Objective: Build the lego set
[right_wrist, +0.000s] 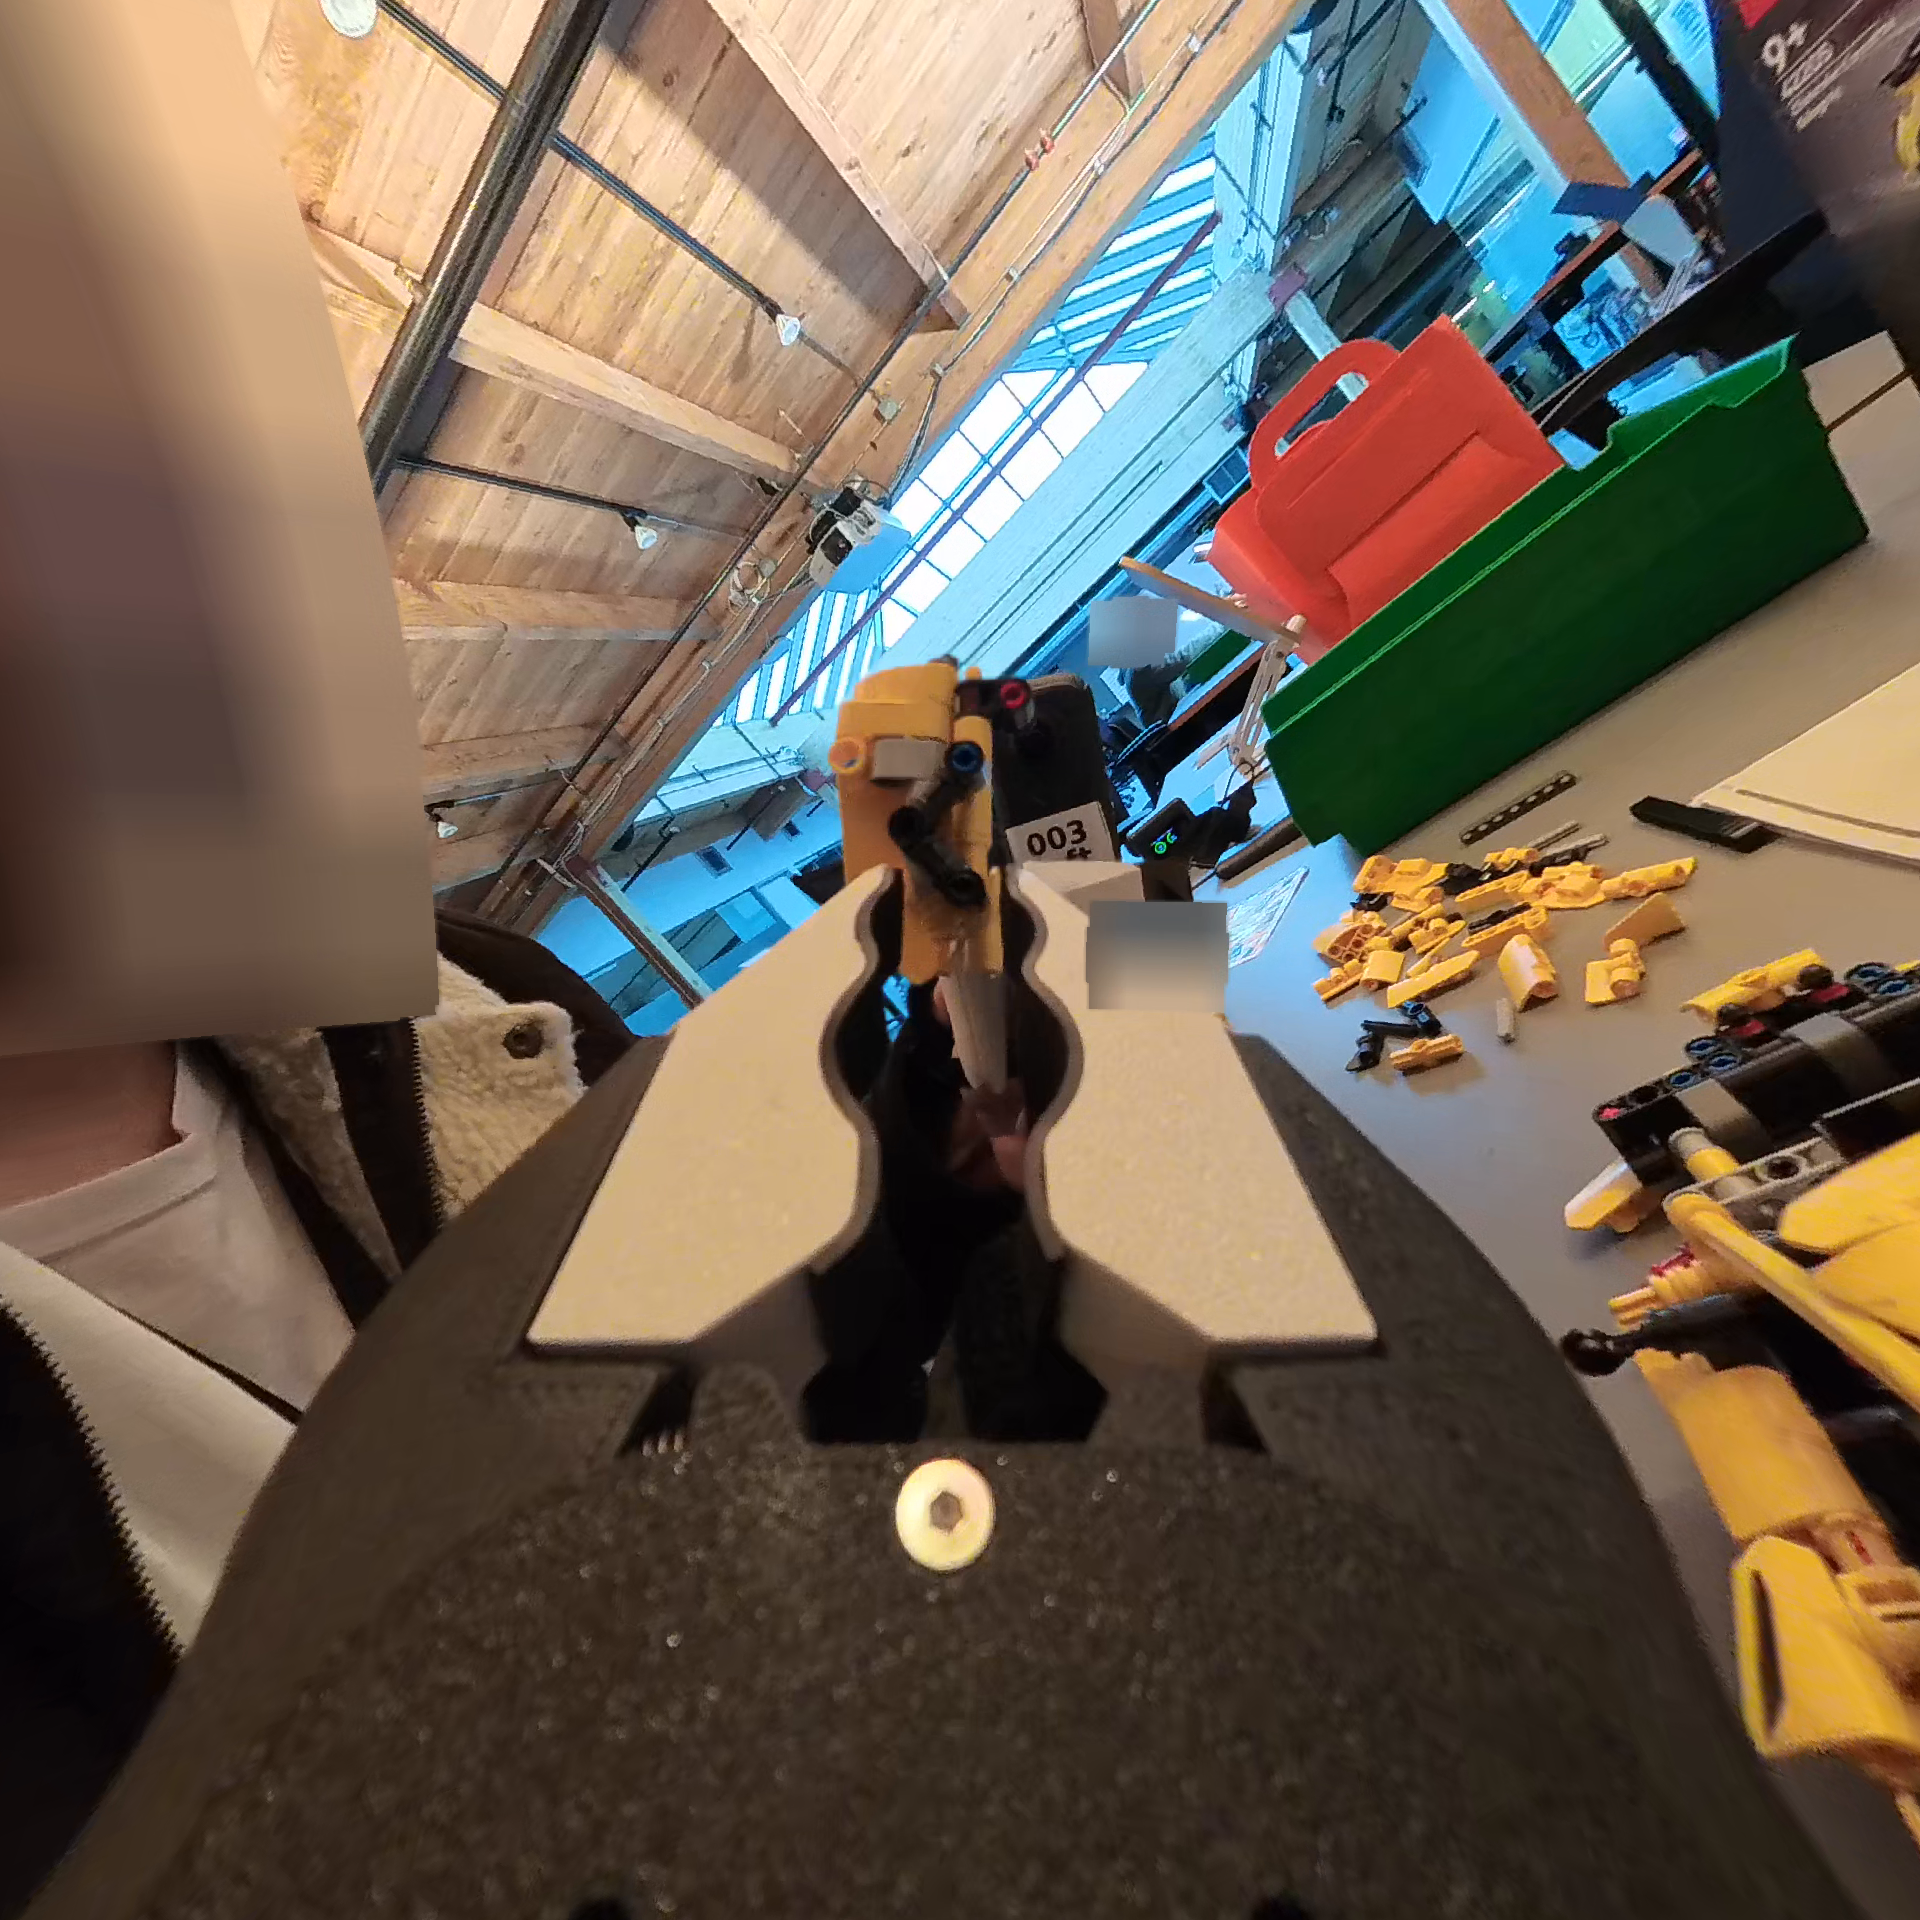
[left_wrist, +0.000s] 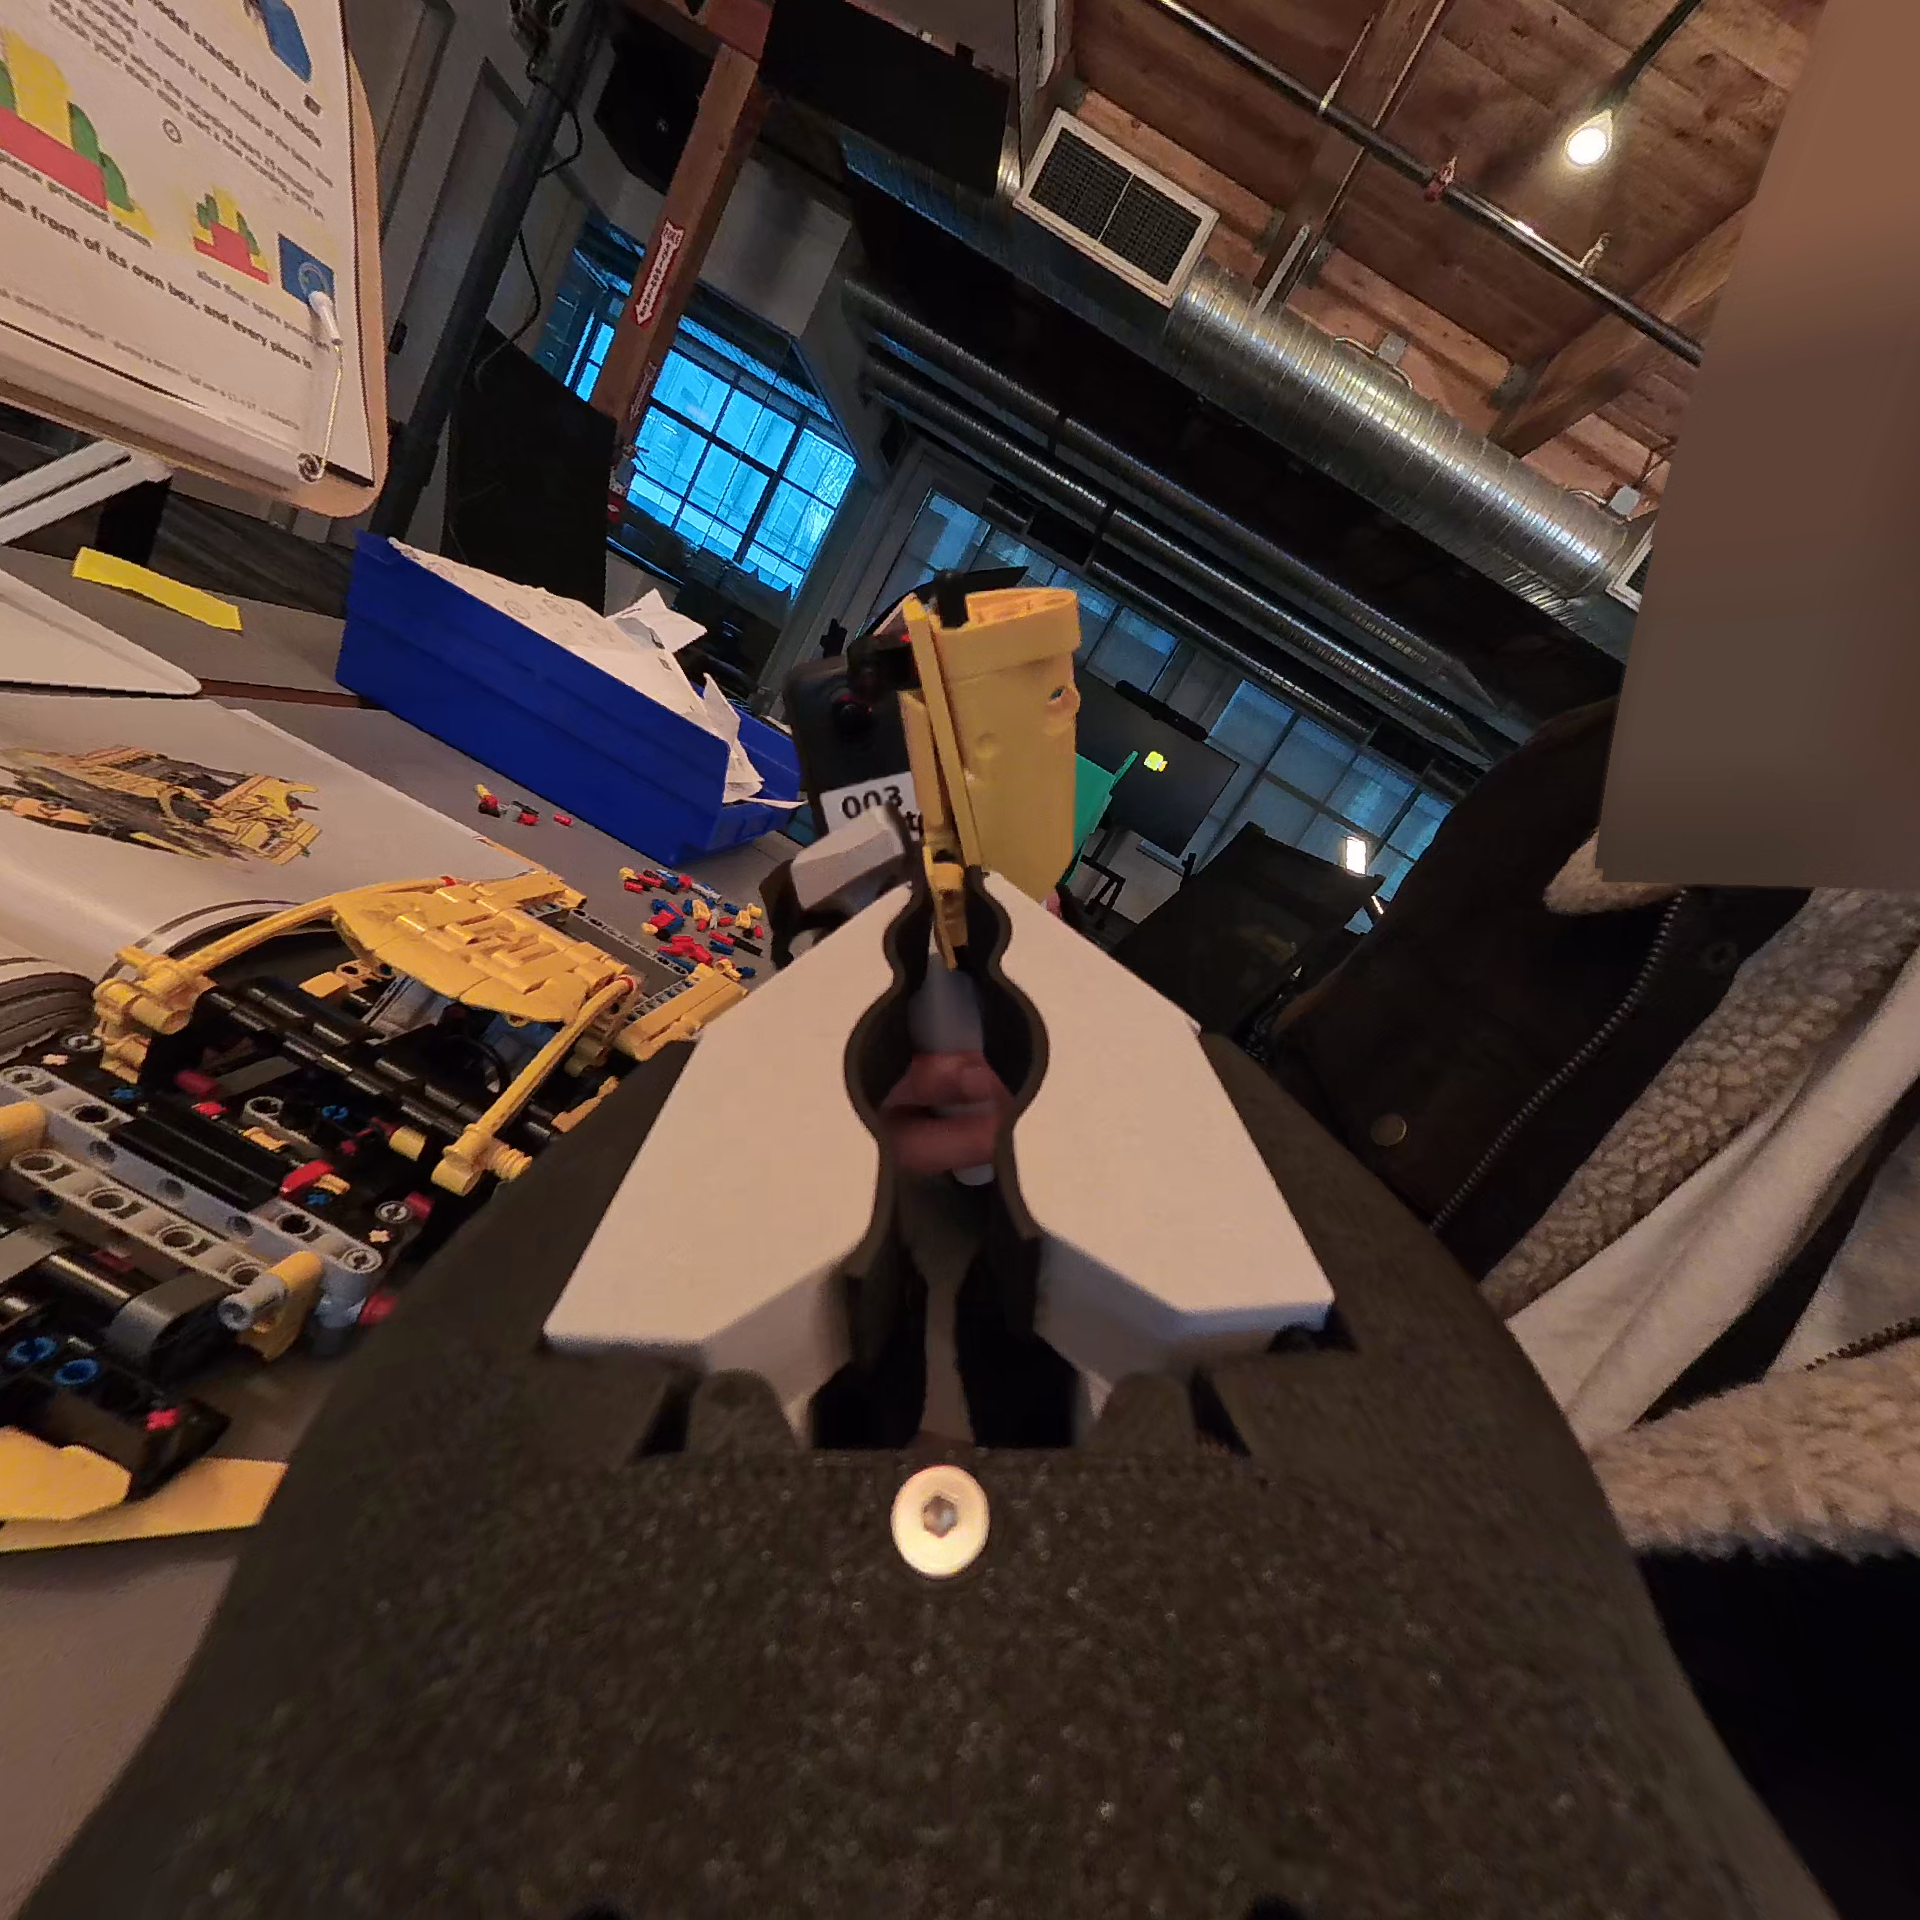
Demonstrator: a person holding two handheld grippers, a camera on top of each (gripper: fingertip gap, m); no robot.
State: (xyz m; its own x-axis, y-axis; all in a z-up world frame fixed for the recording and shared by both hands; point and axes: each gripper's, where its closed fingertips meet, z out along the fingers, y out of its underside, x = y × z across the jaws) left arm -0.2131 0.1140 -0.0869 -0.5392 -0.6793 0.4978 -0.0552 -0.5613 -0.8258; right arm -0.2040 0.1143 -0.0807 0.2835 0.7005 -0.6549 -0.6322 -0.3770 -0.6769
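- Both grippers face each other, raised off the table, both clamped on the same small yellow sub-assembly
- Left gripper [left_wrist: 948,914]: jaws nearly closed, pinching the sub-assembly [left_wrist: 992,748] at its lower yellow tab; the body sticks up past the tips
- Right gripper [right_wrist: 951,920]: jaws closed down on the sub-assembly [right_wrist: 914,810] from the opposite side; black link [right_wrist: 935,842] and blue pin [right_wrist: 964,761] face this camera
- Each view shows the other gripper just behind the piece, so the tips are near touching, piece between them
- Key relation: the piece's long axis runs roughly upright in both views, in line with each gripper's fingers, bulk beyond the tips; neither gripper is nearer, both hold it
- Main model [left_wrist: 343,1039] sits on the table to the left gripper's left and below; in the right view it's at lower right [right_wrist: 1766,1247], well apart from the held piece
- Judgement: step looks like a mid-air adjust or a hand-over of the sub-assembly before it goes onto the model; can't tell which gripper keeps it
- Risk: grip is on thin edges, a twist between the two could pop the link or drop the piece
- Loose yellow parts [right_wrist: 1486,925] lie on the table by the green bin [right_wrist: 1558,623]; small pins [left_wrist: 696,920] near the blue bin [left_wrist: 540,686]
- Booklet [left_wrist: 135,810] lies open behind the model
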